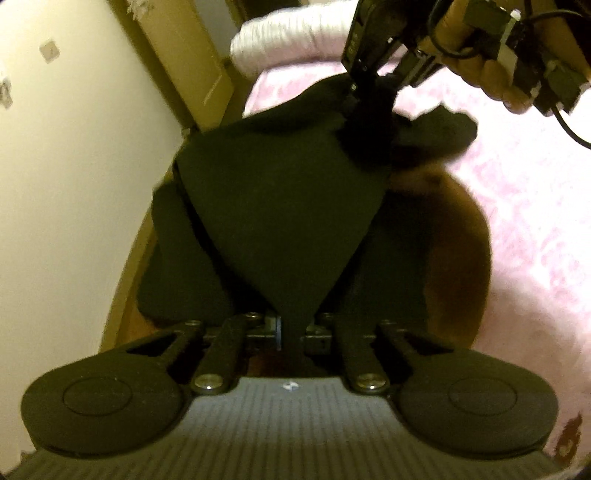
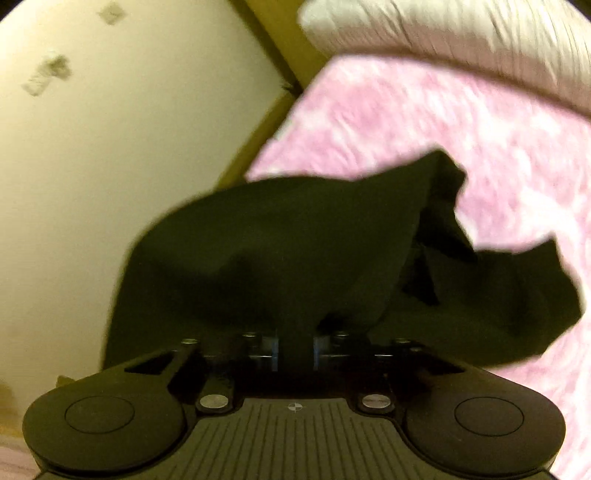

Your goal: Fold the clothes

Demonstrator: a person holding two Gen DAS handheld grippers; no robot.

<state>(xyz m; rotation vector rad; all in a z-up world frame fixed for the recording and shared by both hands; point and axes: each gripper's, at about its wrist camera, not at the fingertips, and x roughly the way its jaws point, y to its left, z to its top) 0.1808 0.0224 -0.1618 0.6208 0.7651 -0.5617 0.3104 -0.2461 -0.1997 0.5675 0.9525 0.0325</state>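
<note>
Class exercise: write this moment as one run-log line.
task: fold clothes | left gripper: shut on garment | right gripper: shut on garment | garment: black, lifted over pink bed

The black garment drapes over the left gripper's fingers, hiding their tips. In the right wrist view it likewise covers the right gripper's fingers, and the pink bed behind it is blurred.

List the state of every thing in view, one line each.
black garment: lifted off the bed, bunched, held at two points.
left gripper: shut on the black garment.
right gripper: shut on the black garment.
pink bedspread: spread flat over the bed.
white pillow: lying at the bed's far end.
</note>
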